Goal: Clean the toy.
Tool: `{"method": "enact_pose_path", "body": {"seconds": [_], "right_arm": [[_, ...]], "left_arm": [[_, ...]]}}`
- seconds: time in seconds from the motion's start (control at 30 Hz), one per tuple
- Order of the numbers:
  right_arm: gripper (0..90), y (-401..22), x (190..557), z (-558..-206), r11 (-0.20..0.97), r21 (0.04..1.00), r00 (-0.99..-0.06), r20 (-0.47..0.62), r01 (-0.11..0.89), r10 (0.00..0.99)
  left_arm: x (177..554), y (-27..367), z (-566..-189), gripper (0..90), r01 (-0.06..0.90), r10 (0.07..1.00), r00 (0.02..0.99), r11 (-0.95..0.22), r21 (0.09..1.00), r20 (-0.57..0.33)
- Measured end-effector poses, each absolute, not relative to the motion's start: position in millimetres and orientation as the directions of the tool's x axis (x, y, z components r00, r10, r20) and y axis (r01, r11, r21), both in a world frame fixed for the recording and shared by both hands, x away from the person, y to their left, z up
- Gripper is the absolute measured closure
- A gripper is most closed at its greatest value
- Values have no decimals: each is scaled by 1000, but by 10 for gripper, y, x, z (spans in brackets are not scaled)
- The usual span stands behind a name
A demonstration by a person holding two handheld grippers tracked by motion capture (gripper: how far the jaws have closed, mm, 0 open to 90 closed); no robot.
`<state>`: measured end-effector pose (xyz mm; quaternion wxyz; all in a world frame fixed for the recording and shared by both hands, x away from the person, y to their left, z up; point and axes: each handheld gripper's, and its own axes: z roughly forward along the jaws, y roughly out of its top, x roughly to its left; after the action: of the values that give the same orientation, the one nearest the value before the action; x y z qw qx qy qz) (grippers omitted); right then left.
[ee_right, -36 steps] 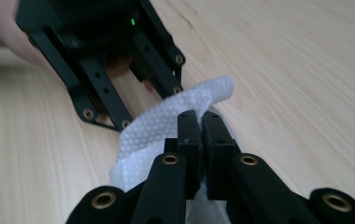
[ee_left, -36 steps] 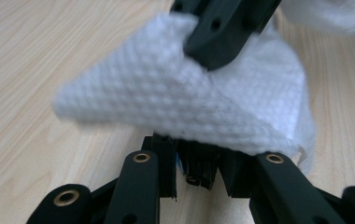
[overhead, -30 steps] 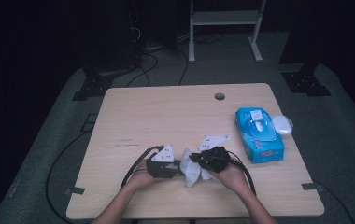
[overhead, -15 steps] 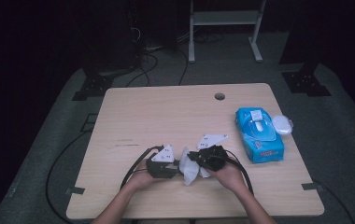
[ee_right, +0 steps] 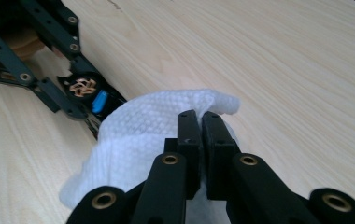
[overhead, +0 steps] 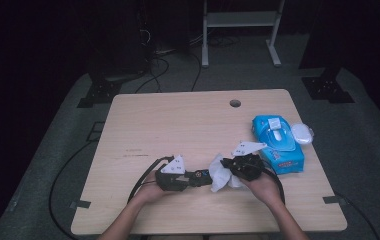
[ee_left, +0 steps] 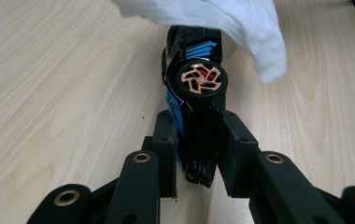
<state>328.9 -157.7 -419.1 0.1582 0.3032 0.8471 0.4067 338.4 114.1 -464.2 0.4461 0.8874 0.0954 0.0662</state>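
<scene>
My left gripper (overhead: 204,178) is shut on a black and blue toy car (ee_left: 194,93) with copper wheels, held on its side just above the table near the front. The same toy car (ee_right: 89,95) lies at the upper left of the right gripper view. A white wet wipe (overhead: 223,175) is draped over the car's far end. My right gripper (ee_right: 198,122) is shut on that wet wipe (ee_right: 143,135), and its fingers press the cloth against the car. In the high view the right gripper (overhead: 228,167) sits right of the car.
A blue pack of wet wipes (overhead: 277,142) lies at the table's right edge, with a small white lid (overhead: 302,133) beside it. A round cable hole (overhead: 235,103) is near the far edge. Black cables (overhead: 145,175) trail off the wooden table (overhead: 178,125) front.
My right gripper and the wipe have slid to the right along the car by a little. The left gripper and the car have stayed in place.
</scene>
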Motion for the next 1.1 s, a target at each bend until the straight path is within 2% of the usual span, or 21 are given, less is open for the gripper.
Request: {"method": "enact_pose_path", "body": {"seconds": [0.3, 0.43, 0.7, 0.87, 0.97, 1.1], "right_arm": [[867, -1024, 3185, -4210, 530, 793, -850, -31, 299, 526], [867, -1182, 3217, -4203, 533, 783, -828, -42, 321, 560], [868, -1736, 3273, -4205, 459, 794, -743, -14, 398, 669], [867, -1674, 3264, -4216, 442, 806, -759, 14, 394, 651], [867, -1584, 3254, -4223, 466, 806, -783, -6, 365, 623], [867, -1697, 3258, -4245, 434, 813, -769, 26, 389, 639]], "left_arm": [[3378, 1159, -4643, 708, 113, 232, 972, -582, 805, 31], [3379, 1177, -4642, 708, 109, 229, 973, -583, 805, 34], [3385, 1179, -4639, 708, 114, 229, 973, -586, 802, 29], [3393, 1171, -4641, 707, 117, 231, 973, -583, 804, 25], [3397, 1191, -4640, 708, 118, 233, 972, -584, 803, 27], [3395, 1195, -4640, 708, 116, 233, 972, -585, 802, 29]]}}
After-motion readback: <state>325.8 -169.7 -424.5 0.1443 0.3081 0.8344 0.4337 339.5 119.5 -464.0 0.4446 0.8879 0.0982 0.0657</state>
